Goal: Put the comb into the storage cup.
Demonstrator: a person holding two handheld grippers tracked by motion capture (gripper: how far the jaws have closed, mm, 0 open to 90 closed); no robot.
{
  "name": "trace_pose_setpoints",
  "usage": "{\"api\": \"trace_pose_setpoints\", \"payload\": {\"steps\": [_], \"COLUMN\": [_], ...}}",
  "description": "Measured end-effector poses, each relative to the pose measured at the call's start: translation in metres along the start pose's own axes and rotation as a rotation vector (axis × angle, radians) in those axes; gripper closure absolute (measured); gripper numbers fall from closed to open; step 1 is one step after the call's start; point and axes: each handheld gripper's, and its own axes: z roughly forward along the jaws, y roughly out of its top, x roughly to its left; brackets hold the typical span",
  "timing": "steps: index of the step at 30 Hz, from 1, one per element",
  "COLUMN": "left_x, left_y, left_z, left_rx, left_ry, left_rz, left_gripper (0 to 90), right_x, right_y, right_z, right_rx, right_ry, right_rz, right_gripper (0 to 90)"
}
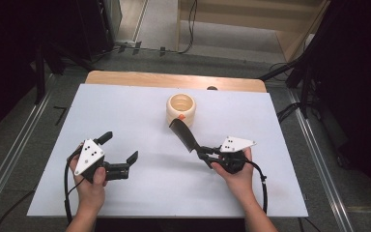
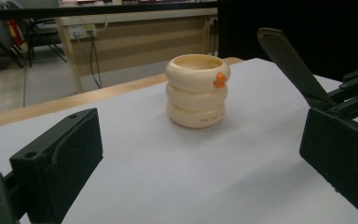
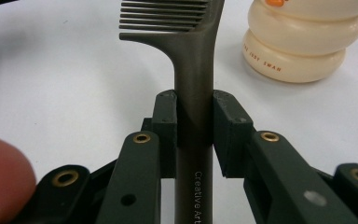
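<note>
A dark comb [image 1: 184,135] is held off the white table by its handle, with my right gripper [image 1: 206,155] shut on it; the right gripper view shows both pads clamped on the comb's handle [image 3: 194,100], teeth pointing left at the top. Just beyond the comb's head stands a cream ringed cup [image 1: 181,109] with a small orange mark; this cup [image 3: 303,39] sits right of the comb in the right gripper view. My left gripper [image 1: 121,148] hovers at the table's left with its jaws wide apart and nothing between them. Its view faces the cup [image 2: 197,90] and the comb [image 2: 291,65].
The white table sheet [image 1: 125,106] ends on a wooden edge [image 1: 140,79] at the back. Dark stands and cables line the floor on both sides. A cable trails from each gripper toward the near edge.
</note>
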Motion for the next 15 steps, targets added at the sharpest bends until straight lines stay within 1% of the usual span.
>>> {"api": "trace_pose_setpoints", "payload": {"steps": [7,15], "left_x": [-0.009,-0.021], "left_y": [0.01,0.018], "left_z": [0.012,0.025], "left_rx": [-0.017,-0.026], "left_ry": [-0.035,-0.074], "left_rz": [-0.004,-0.005], "left_gripper": [0.0,0.0], "right_x": [0.003,0.006], "right_y": [0.0,0.001], "right_z": [0.001,0.003], "right_rx": [-0.018,-0.041], "right_ry": [0.006,0.009], "right_rz": [0.002,-0.001], "right_gripper": [71.0,71.0]}}
